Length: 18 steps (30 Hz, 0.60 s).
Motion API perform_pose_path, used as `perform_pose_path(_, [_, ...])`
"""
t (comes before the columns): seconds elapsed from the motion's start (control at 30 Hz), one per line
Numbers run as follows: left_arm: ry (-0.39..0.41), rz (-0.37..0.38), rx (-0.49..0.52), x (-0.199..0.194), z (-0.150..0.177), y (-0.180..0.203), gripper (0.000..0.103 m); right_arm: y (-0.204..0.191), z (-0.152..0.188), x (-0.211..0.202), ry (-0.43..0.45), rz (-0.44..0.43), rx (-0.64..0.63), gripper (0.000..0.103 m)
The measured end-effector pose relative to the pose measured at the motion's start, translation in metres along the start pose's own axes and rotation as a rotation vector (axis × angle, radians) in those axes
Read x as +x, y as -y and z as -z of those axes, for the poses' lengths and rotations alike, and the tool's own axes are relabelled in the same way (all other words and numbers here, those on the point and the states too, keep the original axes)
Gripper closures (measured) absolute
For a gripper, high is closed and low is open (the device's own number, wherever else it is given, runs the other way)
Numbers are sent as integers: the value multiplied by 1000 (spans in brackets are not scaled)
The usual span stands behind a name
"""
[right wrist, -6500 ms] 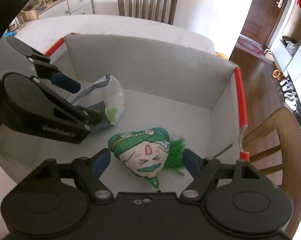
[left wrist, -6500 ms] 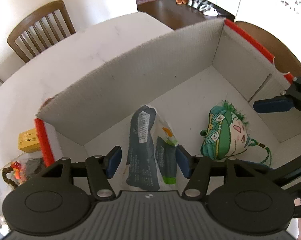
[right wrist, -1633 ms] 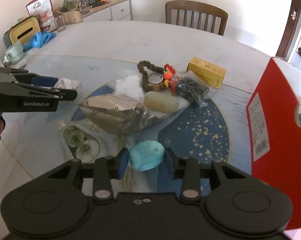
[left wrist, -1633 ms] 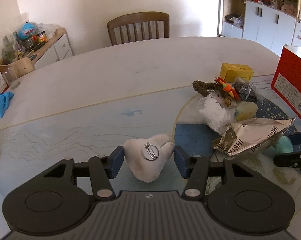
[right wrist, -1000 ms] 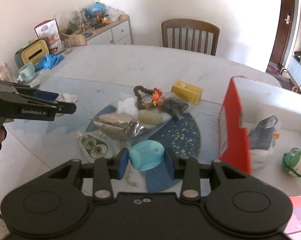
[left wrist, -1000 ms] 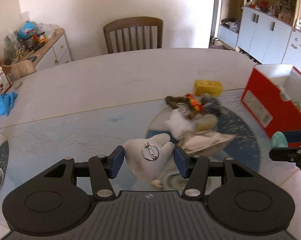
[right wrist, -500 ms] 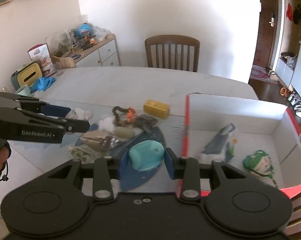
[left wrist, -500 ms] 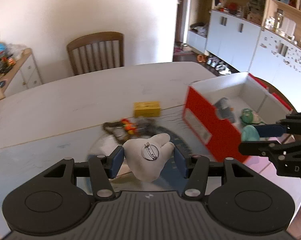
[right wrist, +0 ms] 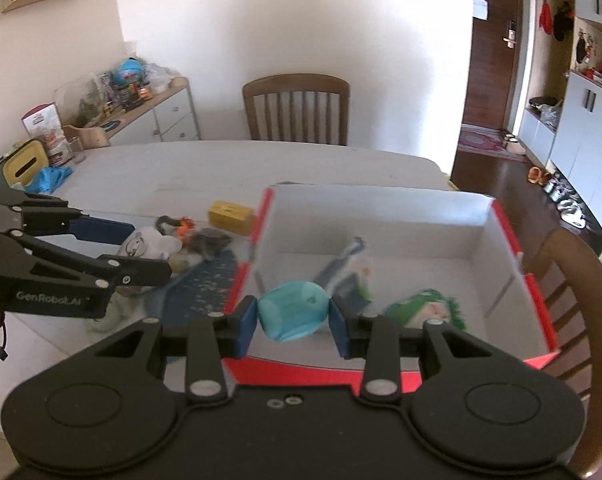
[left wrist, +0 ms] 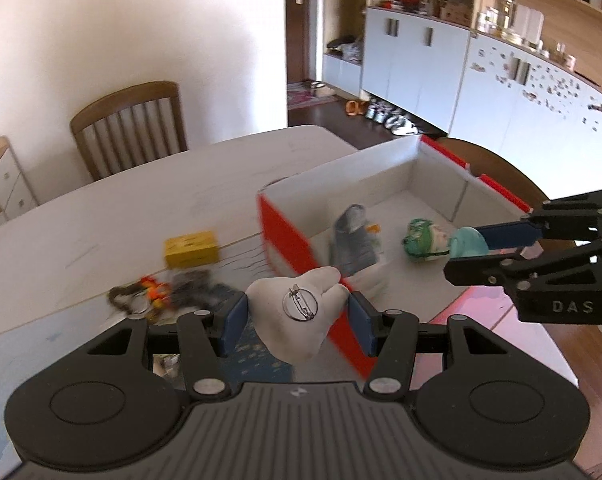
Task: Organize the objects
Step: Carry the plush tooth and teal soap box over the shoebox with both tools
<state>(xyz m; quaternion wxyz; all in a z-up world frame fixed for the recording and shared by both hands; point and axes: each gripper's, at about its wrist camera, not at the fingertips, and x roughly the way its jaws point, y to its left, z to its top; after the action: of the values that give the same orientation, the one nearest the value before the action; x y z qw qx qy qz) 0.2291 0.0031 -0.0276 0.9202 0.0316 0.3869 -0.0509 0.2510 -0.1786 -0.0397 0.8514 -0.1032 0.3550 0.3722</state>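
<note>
My left gripper (left wrist: 297, 318) is shut on a white plush badge (left wrist: 297, 316) with a metal pin on its back, held above the table near the red box's left wall. My right gripper (right wrist: 293, 316) is shut on a teal soft piece (right wrist: 292, 311), hanging over the near edge of the red box (right wrist: 513, 240). The box is white inside and holds a grey snack bag (right wrist: 343, 266) and a green-haired plush head (right wrist: 425, 310). In the left wrist view the right gripper (left wrist: 471, 246) reaches in from the right over the box with the teal piece at its tips.
A yellow small box (left wrist: 191, 248), a keychain with orange charm (left wrist: 151, 294) and other loose items lie on the blue mat left of the red box. Wooden chairs (right wrist: 297, 108) stand at the far side and at the right of the table. A cabinet (right wrist: 157, 116) with clutter stands at back left.
Both grippers have swung right from the pile toward the red box, carrying the white badge and the teal piece. The box has come closer and more central in both views.
</note>
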Motion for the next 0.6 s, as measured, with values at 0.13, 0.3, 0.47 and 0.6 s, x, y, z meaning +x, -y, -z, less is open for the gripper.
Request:
perform_pose_path(0.13, [-12,16,27,11,-9,27,49,25,0,0,-5,8,13,66])
perform_pose_path(0.3, [-40,30,43,30,-24,55,49,57,-3,4,-19,10,24,66])
perform_pose_path(0.47, [-61,49,57,53,-41,79,49,84,-11,17,-39,12,25,66])
perform_pose_path(0.6, [-97,48,52,75,-51,92,49,99,-17,30,-58,16,8,66])
